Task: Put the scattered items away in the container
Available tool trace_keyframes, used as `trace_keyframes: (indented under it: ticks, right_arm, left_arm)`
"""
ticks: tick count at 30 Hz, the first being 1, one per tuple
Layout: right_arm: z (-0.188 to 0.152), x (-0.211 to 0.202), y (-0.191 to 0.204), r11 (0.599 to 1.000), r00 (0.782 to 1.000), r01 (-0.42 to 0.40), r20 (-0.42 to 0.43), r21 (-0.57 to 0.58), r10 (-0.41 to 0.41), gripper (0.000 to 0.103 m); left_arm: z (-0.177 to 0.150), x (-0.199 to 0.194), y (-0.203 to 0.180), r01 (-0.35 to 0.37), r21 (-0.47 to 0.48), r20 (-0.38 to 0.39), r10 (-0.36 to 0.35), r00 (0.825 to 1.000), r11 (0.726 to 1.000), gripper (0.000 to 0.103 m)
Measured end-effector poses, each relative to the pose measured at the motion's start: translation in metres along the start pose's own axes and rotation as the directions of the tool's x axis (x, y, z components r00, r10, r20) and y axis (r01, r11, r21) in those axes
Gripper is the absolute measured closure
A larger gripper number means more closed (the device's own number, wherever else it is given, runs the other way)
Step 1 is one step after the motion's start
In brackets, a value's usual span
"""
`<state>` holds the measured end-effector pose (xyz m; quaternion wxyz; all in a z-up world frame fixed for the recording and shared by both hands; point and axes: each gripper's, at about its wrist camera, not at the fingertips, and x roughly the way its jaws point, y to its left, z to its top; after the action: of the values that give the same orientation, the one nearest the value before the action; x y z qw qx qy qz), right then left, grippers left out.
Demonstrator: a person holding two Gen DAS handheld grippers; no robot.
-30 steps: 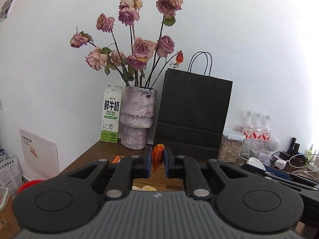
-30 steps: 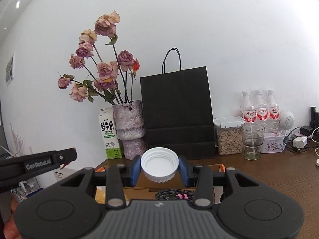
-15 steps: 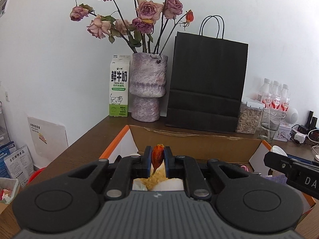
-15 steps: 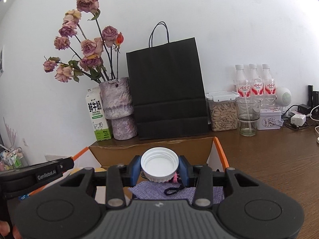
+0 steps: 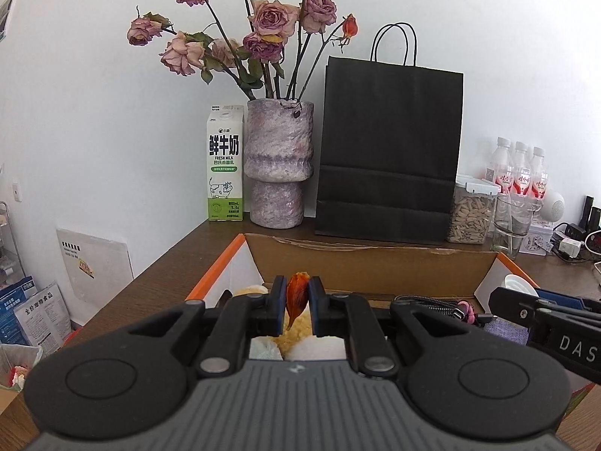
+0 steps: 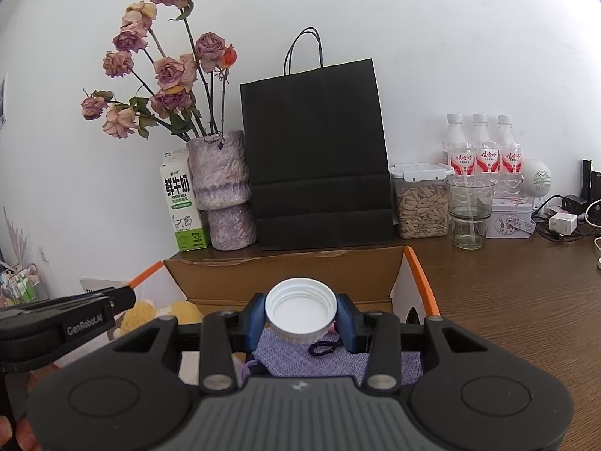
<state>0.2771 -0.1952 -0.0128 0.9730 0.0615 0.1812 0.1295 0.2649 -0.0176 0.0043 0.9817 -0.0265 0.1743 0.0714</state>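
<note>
My left gripper (image 5: 297,302) is shut on a small orange dried flower bud (image 5: 296,295), held over the left part of an open cardboard box (image 5: 368,263) with orange-edged flaps. In the right wrist view my right gripper (image 6: 300,315) is shut on a white screw cap (image 6: 300,310), its hollow side facing the camera, above the same box (image 6: 285,274). Inside the box lie a yellow plush toy (image 6: 180,310), a purple fabric pouch (image 6: 319,357) and a braided cable (image 5: 432,300). The right gripper's side shows at the right edge of the left view.
Behind the box stand a milk carton (image 5: 224,163), a stone vase of dried roses (image 5: 278,165), a black paper bag (image 5: 388,150), a jar of seeds (image 6: 422,203), a glass (image 6: 467,212), water bottles (image 6: 482,150) and chargers. Brown tabletop (image 6: 507,293) lies right of the box.
Both grippers have sunk and tilted down toward the box, so its inside and contents came into view. The bud and the cap stay gripped.
</note>
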Motion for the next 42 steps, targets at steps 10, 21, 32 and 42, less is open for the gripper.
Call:
trace_keyframes:
  ticks: [10, 21, 32, 42]
  right_arm:
    - [-0.001, -0.001, 0.001, 1.000, 1.000, 0.005, -0.011, -0.003, -0.005, 0.014]
    - [0.001, -0.017, 0.010, 0.999, 0.999, 0.024, 0.045, -0.036, -0.022, 0.000]
    - [-0.001, -0.020, 0.013, 0.999, 0.999, 0.018, 0.043, -0.045, -0.016, 0.000]
    - [0.000, -0.033, 0.013, 0.998, 0.998, 0.033, 0.045, -0.048, -0.031, 0.000]
  left_arm:
    - [0.000, -0.004, 0.006, -0.055, -0.031, 0.031, 0.056, 0.998, 0.998, 0.064]
    - [0.001, -0.018, 0.003, -0.110, -0.035, 0.134, 0.113, 0.984, 0.993, 0.000]
    - [-0.002, -0.018, 0.005, -0.106, -0.044, 0.120, 0.110, 0.987, 0.993, 0.000]
    - [-0.002, -0.028, 0.009, -0.076, -0.029, 0.127, 0.079, 0.989, 0.997, 0.000]
